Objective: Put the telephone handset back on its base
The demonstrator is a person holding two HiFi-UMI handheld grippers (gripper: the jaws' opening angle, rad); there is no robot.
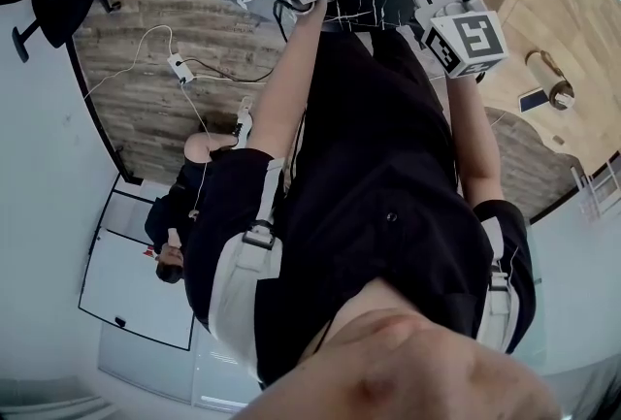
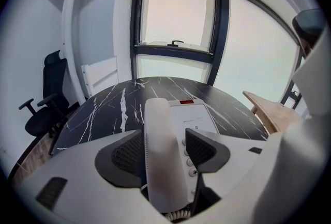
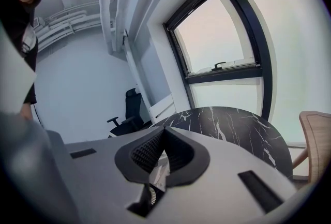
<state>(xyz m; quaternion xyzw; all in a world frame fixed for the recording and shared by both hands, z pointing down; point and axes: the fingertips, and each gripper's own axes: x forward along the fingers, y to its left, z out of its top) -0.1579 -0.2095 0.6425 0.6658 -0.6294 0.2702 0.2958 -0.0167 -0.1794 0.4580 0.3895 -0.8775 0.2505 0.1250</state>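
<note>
White plastic telephone handset lies along the left side of its base, which sits on a black marble-patterned table. The left gripper straddles the handset with its jaws spread wide, the pads not pressing on it. The right gripper hangs over the table with its jaws closed together on nothing.

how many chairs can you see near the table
2: a black office chair left of the dark table, a wooden chair at its right. More may be hidden outside the views.
</note>
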